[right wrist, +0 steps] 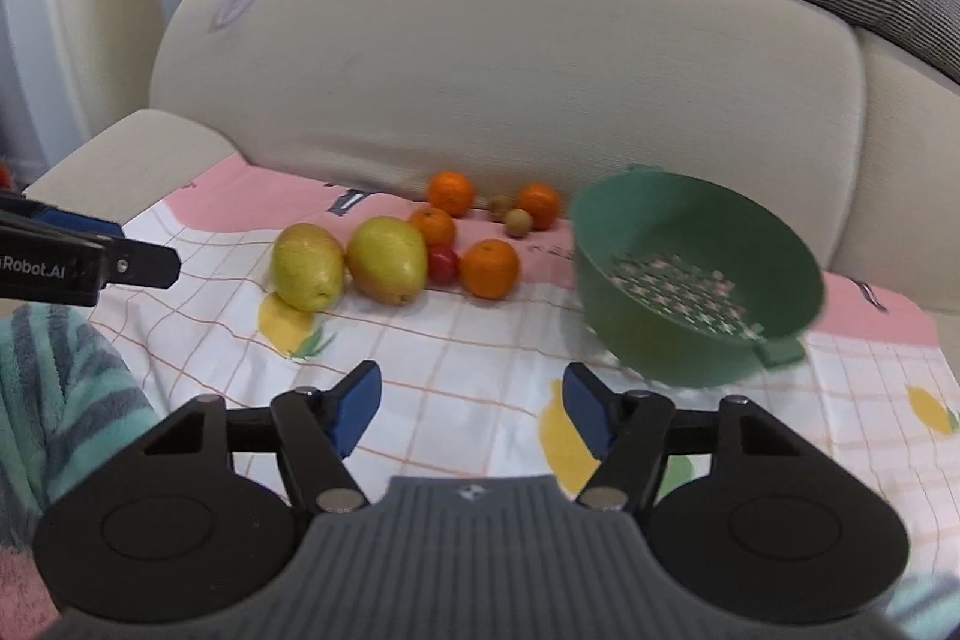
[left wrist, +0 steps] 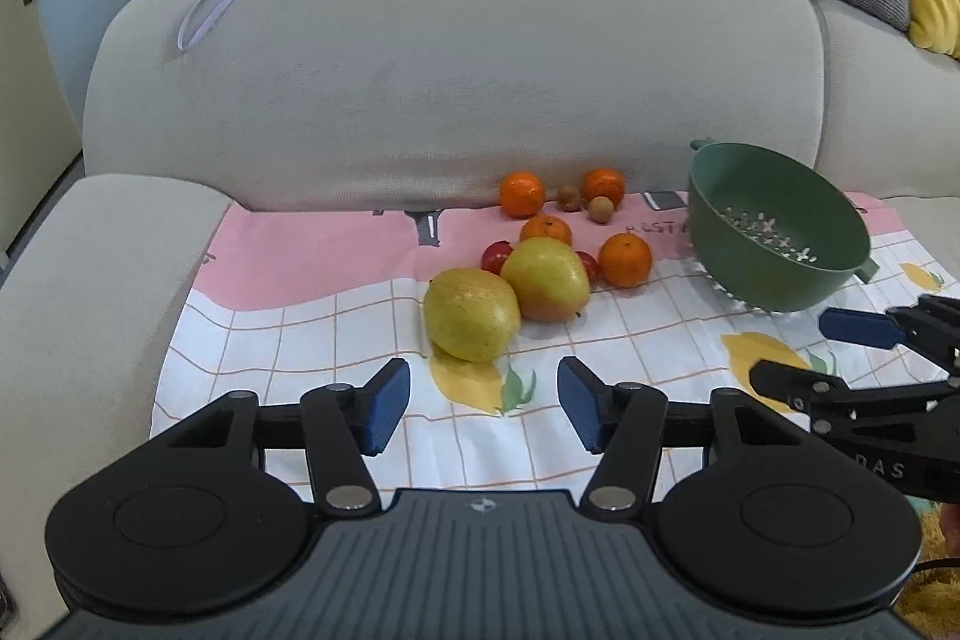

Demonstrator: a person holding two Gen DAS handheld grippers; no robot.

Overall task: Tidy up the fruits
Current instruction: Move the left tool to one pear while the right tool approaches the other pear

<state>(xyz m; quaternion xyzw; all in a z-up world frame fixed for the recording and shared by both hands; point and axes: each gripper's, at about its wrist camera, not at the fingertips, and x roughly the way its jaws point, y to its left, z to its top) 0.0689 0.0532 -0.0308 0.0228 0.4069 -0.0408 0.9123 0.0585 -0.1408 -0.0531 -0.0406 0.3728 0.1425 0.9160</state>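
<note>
Both the left gripper (left wrist: 483, 409) and right gripper (right wrist: 473, 409) are spread wide and hold nothing, ready for the 2 yellow-green pears (left wrist: 472, 314) mid-frame; the empty green plastic strainer bowl (right wrist: 696, 274) tilts at right.

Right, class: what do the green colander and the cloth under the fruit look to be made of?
Green colander: probably plastic, matte; uniform colour, moulded handle tab and punched drain holes. Cloth: looks like thin printed fabric or coated sheet; it wrinkles and drapes over the sofa seat.

Soft, even daylight is filling both views, casting faint shadows. Fisheye lenses are bending the edges and darkening the corners. Motion blur is smearing the right view, especially the green colander (right wrist: 699, 280).
</note>
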